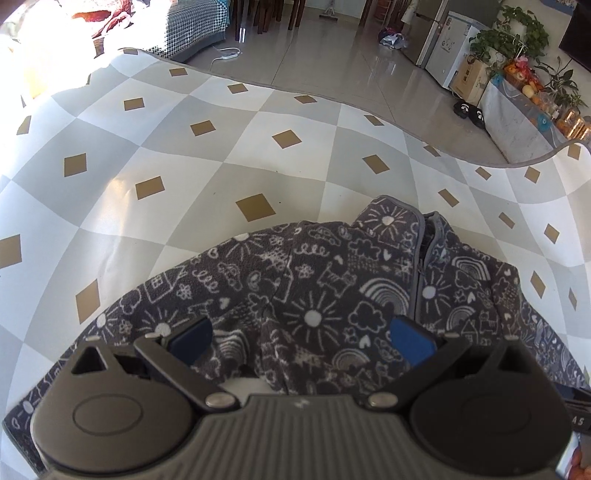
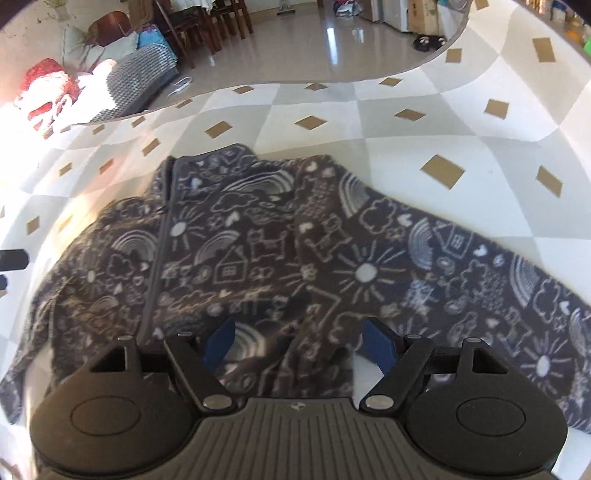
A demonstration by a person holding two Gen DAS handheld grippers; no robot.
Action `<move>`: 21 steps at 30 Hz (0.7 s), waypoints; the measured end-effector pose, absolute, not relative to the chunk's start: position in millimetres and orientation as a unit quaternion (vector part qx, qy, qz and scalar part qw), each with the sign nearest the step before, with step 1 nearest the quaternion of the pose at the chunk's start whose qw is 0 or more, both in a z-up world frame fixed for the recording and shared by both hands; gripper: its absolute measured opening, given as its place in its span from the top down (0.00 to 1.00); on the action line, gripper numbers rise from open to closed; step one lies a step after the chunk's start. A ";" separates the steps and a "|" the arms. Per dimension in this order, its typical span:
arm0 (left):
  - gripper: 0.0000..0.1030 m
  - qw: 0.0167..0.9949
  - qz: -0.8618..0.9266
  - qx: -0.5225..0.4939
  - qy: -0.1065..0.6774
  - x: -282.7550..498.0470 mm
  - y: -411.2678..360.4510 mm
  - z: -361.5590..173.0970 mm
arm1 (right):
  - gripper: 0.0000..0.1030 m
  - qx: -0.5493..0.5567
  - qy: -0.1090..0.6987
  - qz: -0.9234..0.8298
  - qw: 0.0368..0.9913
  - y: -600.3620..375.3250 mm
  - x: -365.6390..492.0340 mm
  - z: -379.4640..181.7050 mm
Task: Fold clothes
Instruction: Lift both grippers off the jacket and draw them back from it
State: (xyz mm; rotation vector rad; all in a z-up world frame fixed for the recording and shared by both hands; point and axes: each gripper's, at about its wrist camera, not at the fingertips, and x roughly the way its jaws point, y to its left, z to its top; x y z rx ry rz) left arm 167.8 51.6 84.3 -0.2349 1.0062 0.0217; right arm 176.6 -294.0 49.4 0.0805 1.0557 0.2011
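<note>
A dark grey fleece jacket with white doodle prints and a grey zip lies spread on a checkered cloth, collar away from me. It also shows in the right wrist view, one sleeve stretching to the right. My left gripper is open, its blue pads just above the jacket's near hem by the left sleeve. My right gripper is open, its pads over the hem on the jacket's right side. Neither holds fabric.
The grey-and-white cloth with brown diamonds covers the work surface and ends at a curved far edge. Beyond it are shiny floor tiles, a houndstooth sofa, chairs, a fridge, plants and slippers.
</note>
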 end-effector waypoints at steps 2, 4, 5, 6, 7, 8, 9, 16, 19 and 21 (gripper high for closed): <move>0.00 0.872 0.005 -0.114 0.476 161.3 50.7 89.8 | 0.26 0.028 0.517 0.101 0.849 -283.5 171.8 46.3; 0.00 0.871 0.005 -0.101 0.481 148.7 53.7 88.8 | 0.26 0.009 0.530 0.081 0.844 -277.2 171.0 41.3; 0.00 0.870 0.005 -0.095 0.483 142.5 55.2 88.2 | 0.26 0.006 0.534 0.079 0.842 -276.0 170.7 38.8; 0.00 0.870 0.005 -0.089 0.486 136.2 56.8 87.7 | 0.26 0.003 0.539 0.084 0.838 -275.6 170.5 35.6; 0.00 0.869 0.005 -0.082 0.488 129.9 58.3 87.1 | 0.26 -0.009 0.544 0.093 0.834 -274.7 170.6 31.1; 0.00 0.868 0.005 -0.076 0.490 123.6 59.8 86.6 | 0.26 -0.034 0.550 0.097 0.829 -272.0 171.1 25.6; 0.00 0.867 0.006 -0.069 0.493 117.4 61.3 86.1 | 0.29 -0.071 0.553 0.089 0.826 -269.1 172.7 19.2; 0.00 0.844 0.028 -0.167 0.509 88.8 98.2 81.7 | 0.26 -0.086 0.528 0.014 0.845 -290.2 180.3 13.2; 0.00 0.842 0.048 -0.151 0.515 80.0 103.2 79.4 | 0.27 -0.092 0.503 -0.010 0.859 -285.3 172.4 29.0; 0.00 0.843 0.045 -0.130 0.520 75.1 103.4 79.2 | 0.27 -0.062 0.491 -0.012 0.869 -285.5 164.5 43.3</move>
